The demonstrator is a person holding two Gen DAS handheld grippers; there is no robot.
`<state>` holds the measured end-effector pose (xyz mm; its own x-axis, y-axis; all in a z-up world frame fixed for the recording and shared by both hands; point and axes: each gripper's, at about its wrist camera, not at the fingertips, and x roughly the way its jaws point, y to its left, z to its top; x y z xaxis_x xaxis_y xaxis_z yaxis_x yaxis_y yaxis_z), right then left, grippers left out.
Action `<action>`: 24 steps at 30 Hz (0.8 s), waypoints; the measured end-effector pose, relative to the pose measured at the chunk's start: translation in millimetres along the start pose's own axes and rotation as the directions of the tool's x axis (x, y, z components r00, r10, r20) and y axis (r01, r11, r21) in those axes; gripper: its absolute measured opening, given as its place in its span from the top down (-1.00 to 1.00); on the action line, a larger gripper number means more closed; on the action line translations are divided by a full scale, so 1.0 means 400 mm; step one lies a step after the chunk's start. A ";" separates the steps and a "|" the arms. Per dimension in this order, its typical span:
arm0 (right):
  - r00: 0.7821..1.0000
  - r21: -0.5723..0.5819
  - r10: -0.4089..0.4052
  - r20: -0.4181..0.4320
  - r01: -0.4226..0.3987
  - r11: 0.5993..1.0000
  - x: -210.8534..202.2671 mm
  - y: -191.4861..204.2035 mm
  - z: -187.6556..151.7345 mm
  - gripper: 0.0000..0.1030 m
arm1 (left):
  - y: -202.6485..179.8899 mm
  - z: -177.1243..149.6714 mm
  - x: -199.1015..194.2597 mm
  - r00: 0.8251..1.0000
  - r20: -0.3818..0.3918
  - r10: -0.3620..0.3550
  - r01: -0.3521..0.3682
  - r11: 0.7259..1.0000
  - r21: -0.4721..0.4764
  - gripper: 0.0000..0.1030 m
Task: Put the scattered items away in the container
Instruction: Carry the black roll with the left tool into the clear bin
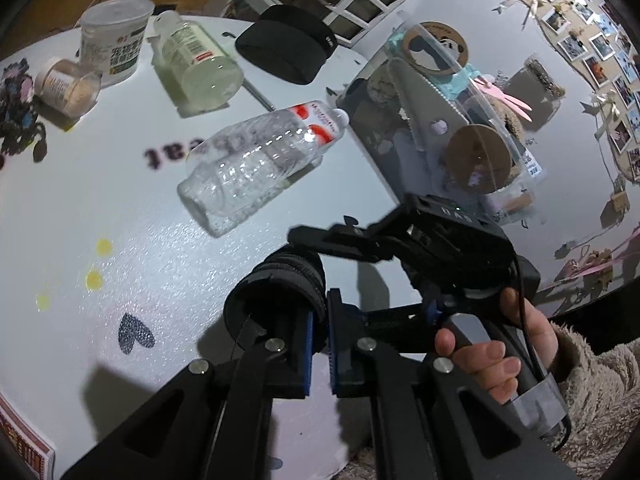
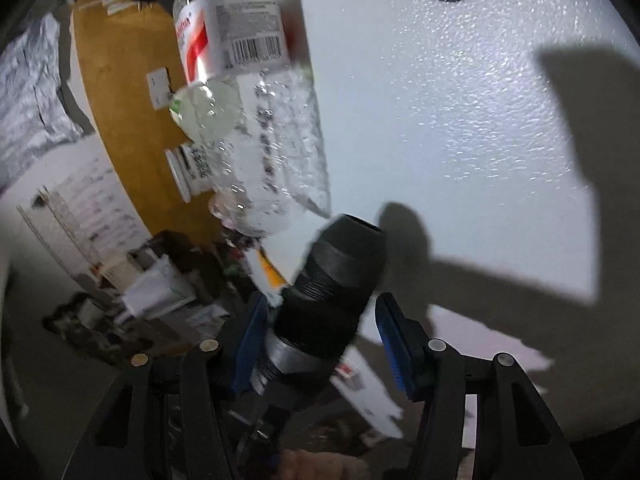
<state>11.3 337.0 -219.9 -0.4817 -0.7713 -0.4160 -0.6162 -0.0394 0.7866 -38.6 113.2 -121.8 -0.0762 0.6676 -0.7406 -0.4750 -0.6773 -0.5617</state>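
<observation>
A black ribbed cylinder (image 1: 276, 304) lies on the white table (image 1: 120, 208). My left gripper (image 1: 319, 354) has its blue pads nearly together with the cylinder's wall pinched between them. My right gripper (image 2: 320, 344) is open, its blue pads on either side of the same cylinder (image 2: 332, 292) without touching it; it shows in the left wrist view (image 1: 420, 240). A clear water bottle (image 1: 260, 164) with a red label lies on its side beyond; it also shows in the right wrist view (image 2: 256, 92). The clear plastic container (image 1: 452, 120) stands at the table's right edge, holding tape rolls and small items.
A white tub (image 1: 114, 36), a small jar of powder (image 1: 68, 86), a clear sanitizer bottle (image 1: 196, 64) and a black pouch (image 1: 288, 48) lie at the far side of the table. A wall of photos (image 1: 592, 32) rises on the right.
</observation>
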 end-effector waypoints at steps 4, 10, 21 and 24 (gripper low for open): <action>0.999 -0.031 0.031 0.045 -0.029 0.999 -0.040 0.034 -0.006 0.12 | -0.024 0.015 -0.013 0.999 0.025 0.020 -0.021 0.999 0.045 0.88; 0.989 -0.168 0.082 0.120 -0.061 0.984 -0.131 0.166 -0.034 0.13 | -0.132 0.066 -0.074 0.986 0.162 0.028 -0.061 0.978 0.201 0.86; 0.941 -0.417 0.211 0.265 -0.085 0.905 -0.343 0.407 -0.091 0.13 | -0.360 0.193 -0.161 0.932 0.337 -0.135 -0.034 0.892 0.451 0.86; 0.912 -0.445 0.248 0.326 -0.084 0.892 -0.419 0.440 -0.094 0.13 | -0.431 0.221 -0.151 0.919 0.341 -0.197 -0.005 0.859 0.511 0.86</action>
<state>7.2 435.2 5.4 -0.7956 -0.5063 -0.3327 -0.2318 -0.2529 0.9393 -29.8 216.9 52.4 -0.2751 0.8527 -0.4440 -0.8562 -0.4274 -0.2903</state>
